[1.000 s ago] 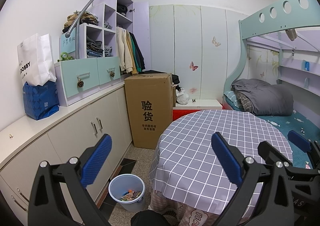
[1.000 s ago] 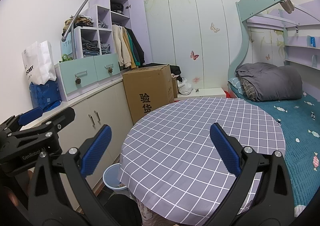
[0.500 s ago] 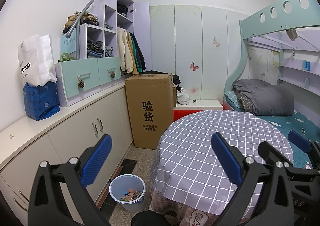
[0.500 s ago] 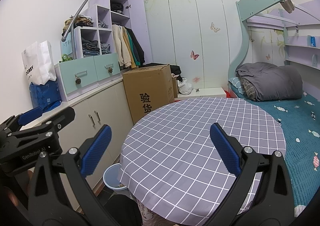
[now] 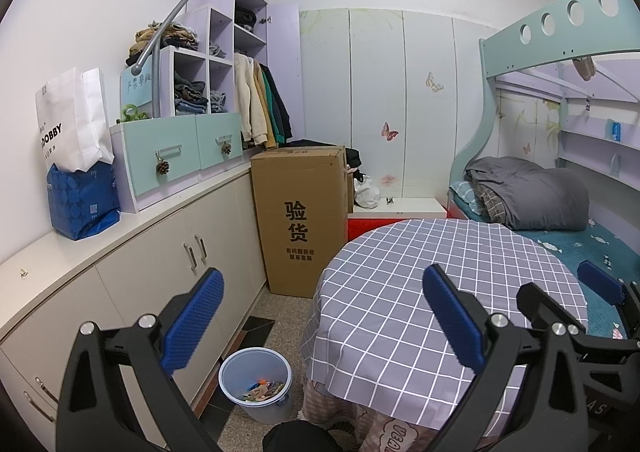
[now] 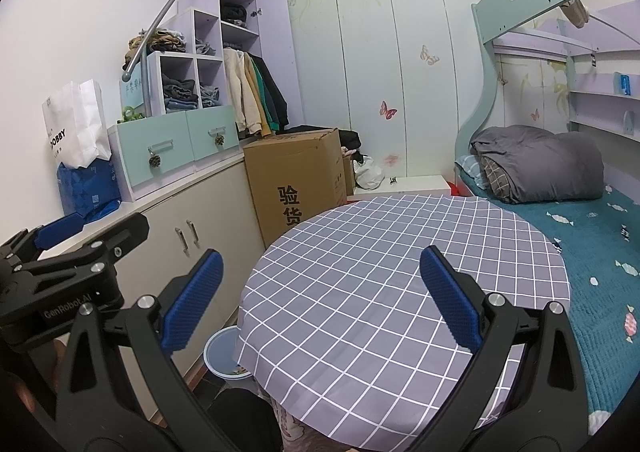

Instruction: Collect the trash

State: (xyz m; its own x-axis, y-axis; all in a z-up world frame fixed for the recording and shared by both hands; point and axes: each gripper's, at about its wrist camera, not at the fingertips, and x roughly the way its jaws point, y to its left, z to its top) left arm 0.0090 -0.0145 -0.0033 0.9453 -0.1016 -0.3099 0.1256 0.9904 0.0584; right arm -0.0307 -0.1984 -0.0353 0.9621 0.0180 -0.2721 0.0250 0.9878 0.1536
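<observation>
Fingers (image 5: 196,316) of left gripper (image 5: 320,320) and right gripper (image 6: 320,296): spread apart, empty. Blue bin (image 5: 256,384), floor left of table (image 5: 440,292): holds mixed colourful scraps.

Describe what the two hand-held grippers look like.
Both match: the left hand-held gripper and right hand-held gripper have black angular frames with silver bolts and two ribbed blue pads. White "GenRobot.AI" lettering marks the left one's body.
</observation>
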